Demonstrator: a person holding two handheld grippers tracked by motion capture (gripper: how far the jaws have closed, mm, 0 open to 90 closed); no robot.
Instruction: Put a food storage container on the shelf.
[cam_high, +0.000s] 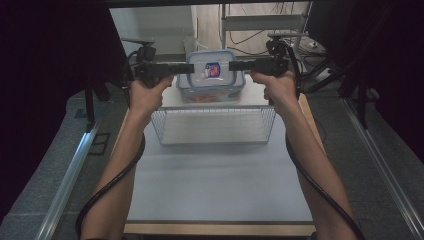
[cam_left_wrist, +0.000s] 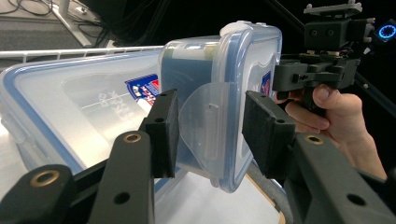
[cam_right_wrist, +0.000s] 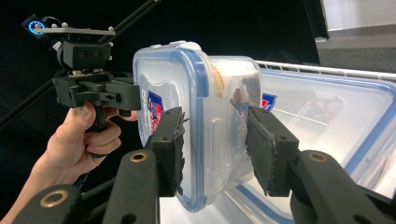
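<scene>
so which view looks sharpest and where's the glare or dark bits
Left gripper view: near tongs soft, container crisp, glare on the big lid behind. Right gripper view: black backdrop, the far hand well lit. High view: grainy, dark curtains at the sides, pale table evenly lit.

A small clear plastic container (cam_high: 212, 70) w/ blue-rimmed snap lid is held up on edge betw. two tools, lid face turned sideways, a red-and-blue sticker on it. Its side latch flaps stick out; the left tool (cam_left_wrist: 210, 128) brackets one flap, the right tool (cam_right_wrist: 215, 151) the opposite one. Contents look brownish, unclear. Just below sits a larger clear container (cam_left_wrist: 70, 107) w/ blue-trimmed lid and same sticker, lying flat beyond a white wire basket (cam_high: 215, 125) on the surface (cam_high: 215, 185).
</scene>
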